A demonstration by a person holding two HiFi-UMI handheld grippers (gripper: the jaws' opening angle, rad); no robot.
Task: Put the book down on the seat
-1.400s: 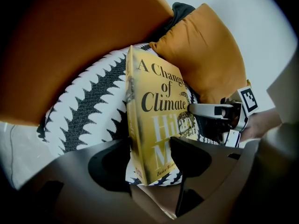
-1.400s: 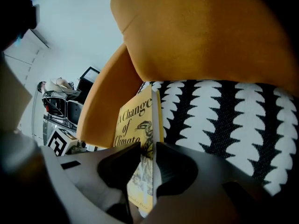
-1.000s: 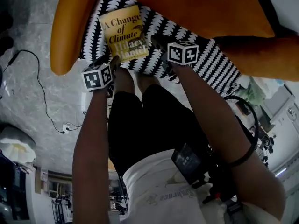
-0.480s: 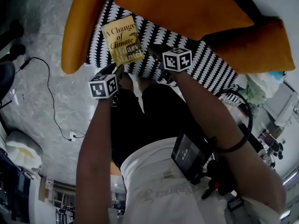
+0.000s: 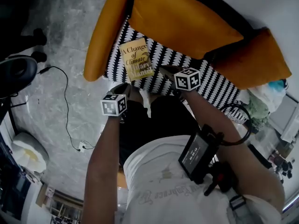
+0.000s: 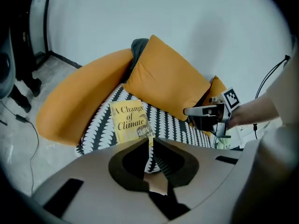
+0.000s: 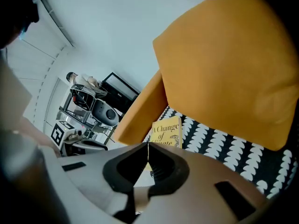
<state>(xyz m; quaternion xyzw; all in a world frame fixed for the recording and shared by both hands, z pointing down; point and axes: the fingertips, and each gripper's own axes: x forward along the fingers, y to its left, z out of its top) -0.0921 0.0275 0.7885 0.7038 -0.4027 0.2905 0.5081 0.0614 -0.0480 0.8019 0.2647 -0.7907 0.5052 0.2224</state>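
Flat yellow book (image 5: 136, 59) (scalloped-print seat (image 5: 212, 83))

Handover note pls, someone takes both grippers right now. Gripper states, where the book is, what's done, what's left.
Left gripper: jaws have just been closing and now meet, with nothing between them.
Right gripper: the same, shut and empty.
Book: lies flat and cover up on the black-and-white seat, close to the orange armrest. Neither gripper touches it.
Done: the book is down on the seat and released.
Left: probably nothing. Leave the book where it is.
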